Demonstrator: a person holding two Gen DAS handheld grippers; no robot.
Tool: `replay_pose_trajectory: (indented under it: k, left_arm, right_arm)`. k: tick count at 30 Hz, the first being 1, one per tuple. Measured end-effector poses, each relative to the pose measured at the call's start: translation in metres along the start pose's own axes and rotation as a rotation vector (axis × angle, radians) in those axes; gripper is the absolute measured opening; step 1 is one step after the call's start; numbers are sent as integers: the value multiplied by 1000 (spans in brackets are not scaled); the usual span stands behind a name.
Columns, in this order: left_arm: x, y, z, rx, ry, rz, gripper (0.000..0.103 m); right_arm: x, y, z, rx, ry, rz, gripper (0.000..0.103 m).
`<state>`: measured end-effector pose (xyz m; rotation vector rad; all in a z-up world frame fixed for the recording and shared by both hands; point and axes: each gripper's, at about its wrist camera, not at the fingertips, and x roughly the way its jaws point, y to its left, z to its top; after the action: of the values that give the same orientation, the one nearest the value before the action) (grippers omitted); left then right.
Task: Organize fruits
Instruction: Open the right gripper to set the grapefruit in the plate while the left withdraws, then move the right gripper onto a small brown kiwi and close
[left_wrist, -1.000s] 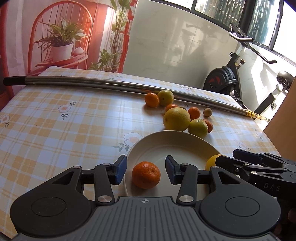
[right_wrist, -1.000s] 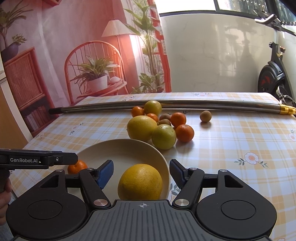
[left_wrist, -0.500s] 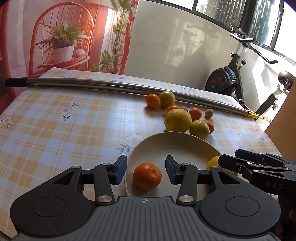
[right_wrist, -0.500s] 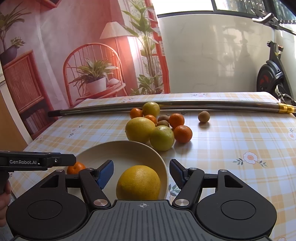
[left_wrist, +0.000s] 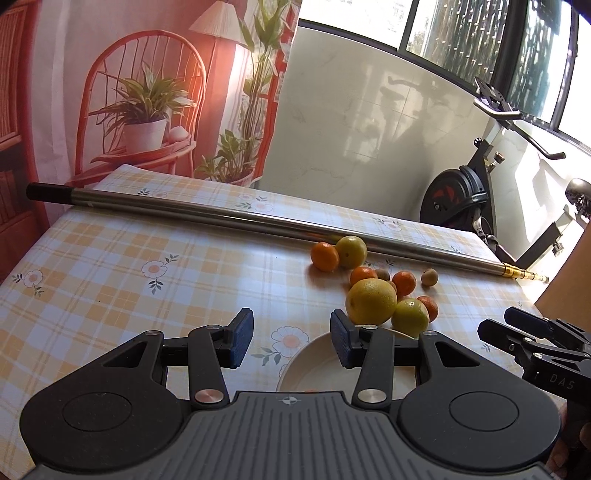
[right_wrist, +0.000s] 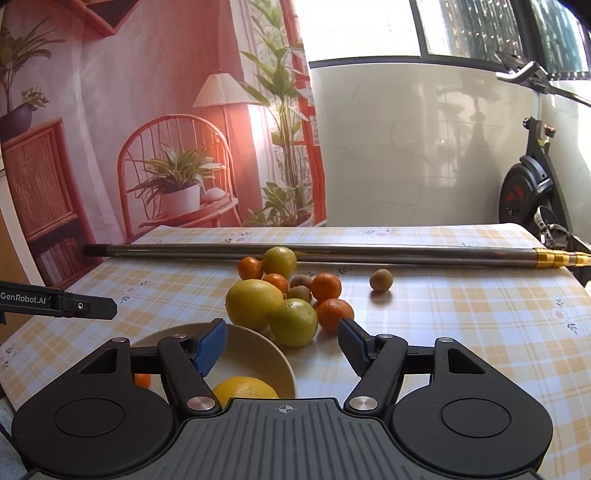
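Observation:
My left gripper (left_wrist: 291, 339) is open and holds nothing, hovering over the near rim of the cream plate (left_wrist: 314, 363). A sliver of a mandarin (left_wrist: 312, 390) shows below it. My right gripper (right_wrist: 282, 347) is also open and empty, above the plate (right_wrist: 255, 349), which holds a large yellow citrus (right_wrist: 245, 391). The mandarin (right_wrist: 142, 380) peeks out at the left. Beyond the plate lies the loose pile: a big yellow citrus (right_wrist: 255, 304), a greenish one (right_wrist: 293, 321), several mandarins (right_wrist: 325, 286) and a lone kiwi (right_wrist: 380, 279).
A long metal pole (left_wrist: 221, 214) lies across the far side of the checked tablecloth (left_wrist: 110, 266), touching the farthest fruits. An exercise bike (left_wrist: 458, 195) stands past the right table edge. The left gripper's tip (right_wrist: 92, 306) shows at the left of the right wrist view.
Both views have tilted up and pulled back. The mandarin and the yellow citrus stay in the plate and have slid under the gripper bodies. The left gripper rose. Jaw widths are unchanged.

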<state>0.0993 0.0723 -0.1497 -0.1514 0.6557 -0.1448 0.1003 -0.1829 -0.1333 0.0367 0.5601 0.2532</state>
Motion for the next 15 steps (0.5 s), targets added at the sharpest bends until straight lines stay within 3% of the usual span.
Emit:
replay_pose_trajectory:
  k: [10, 15]
  left_arm:
    - [4, -4, 42, -11, -71, 15, 48]
    - [15, -9, 54, -10, -81, 25, 48]
  right_arm:
    - [9, -34, 40, -83, -101, -29, 63]
    - [32, -54, 48, -96, -111, -51, 63]
